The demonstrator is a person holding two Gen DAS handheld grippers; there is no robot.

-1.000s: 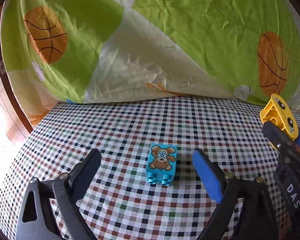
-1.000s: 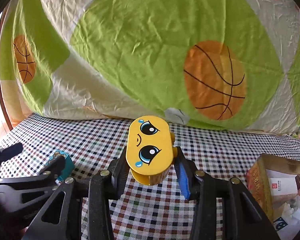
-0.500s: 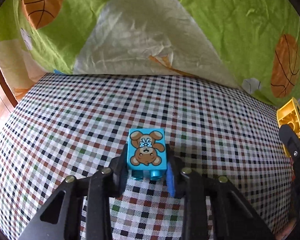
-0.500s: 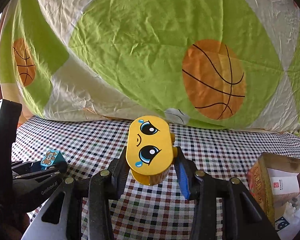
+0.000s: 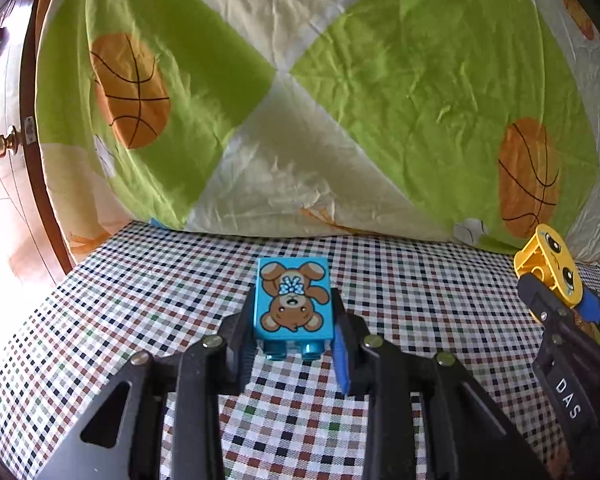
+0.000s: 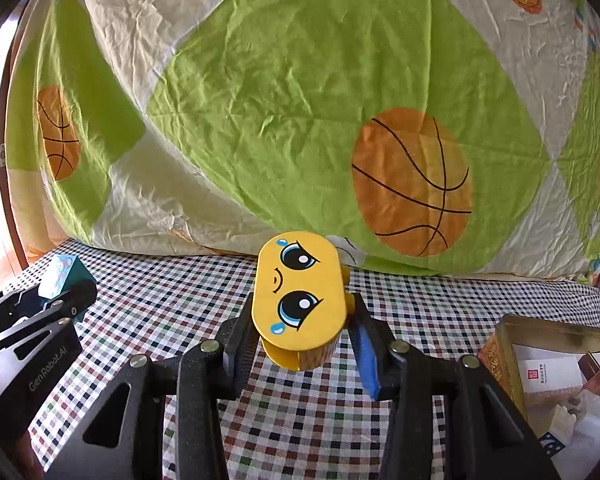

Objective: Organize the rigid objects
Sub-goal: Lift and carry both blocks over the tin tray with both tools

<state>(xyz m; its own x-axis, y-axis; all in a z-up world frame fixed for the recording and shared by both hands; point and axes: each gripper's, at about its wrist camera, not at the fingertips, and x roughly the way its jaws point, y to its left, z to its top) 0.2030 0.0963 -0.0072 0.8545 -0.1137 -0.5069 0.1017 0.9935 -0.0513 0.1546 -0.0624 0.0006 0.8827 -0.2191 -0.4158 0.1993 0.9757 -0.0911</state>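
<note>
My left gripper is shut on a blue toy brick with a brown bear print and holds it above the checkered tablecloth. My right gripper is shut on a yellow oval toy brick with a sad cartoon face, also held above the cloth. In the left wrist view the yellow brick and right gripper show at the right edge. In the right wrist view the blue brick and left gripper show at the left edge.
A quilt with green patches and basketball prints rises behind the table. An open gold tin box with cards and small items stands at the right front in the right wrist view. A wooden door with a brass knob is at the far left.
My left gripper closed on the blue bear brick and lifted it off the cloth. My right gripper kept holding the yellow brick almost still.
</note>
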